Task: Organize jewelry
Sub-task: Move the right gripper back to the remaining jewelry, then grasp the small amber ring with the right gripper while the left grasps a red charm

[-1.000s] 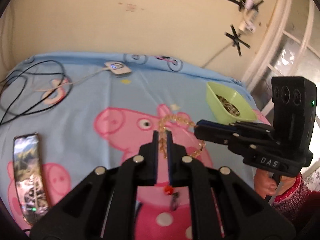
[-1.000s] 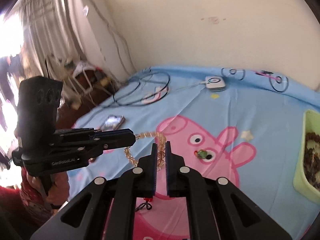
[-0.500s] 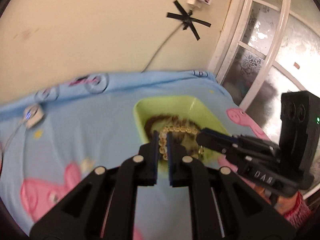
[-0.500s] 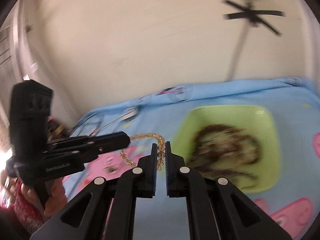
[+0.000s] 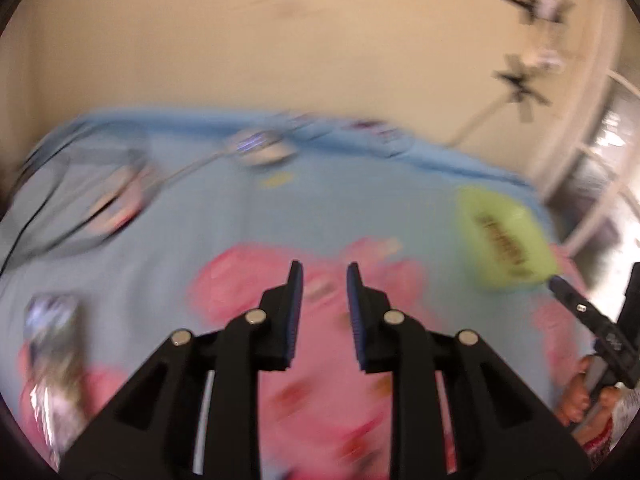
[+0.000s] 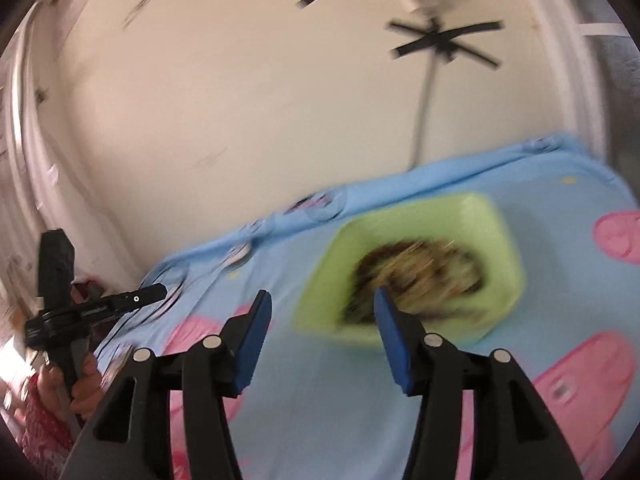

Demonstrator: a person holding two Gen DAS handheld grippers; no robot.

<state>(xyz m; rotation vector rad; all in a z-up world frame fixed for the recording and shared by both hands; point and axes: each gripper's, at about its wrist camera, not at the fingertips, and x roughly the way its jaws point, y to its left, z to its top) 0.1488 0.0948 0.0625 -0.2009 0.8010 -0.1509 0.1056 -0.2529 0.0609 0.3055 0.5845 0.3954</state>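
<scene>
A plain cream-coloured wall (image 6: 224,92) rose behind the bed, whose light blue cartoon-pig sheet (image 5: 328,208) met it along the far edge. Black tape crosses (image 6: 444,42) marked the wall. A white-framed frosted-glass window (image 5: 600,152) stood at the right.

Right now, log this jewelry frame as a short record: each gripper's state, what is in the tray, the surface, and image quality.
left gripper: open, nothing between fingers
right gripper: open, empty, in front of the tray
green tray: holds a blurred brown and gold pile of jewelry
surface: blue cartoon-print sheet
other items: phone at left edge
image quality: heavy motion blur in both views
</scene>
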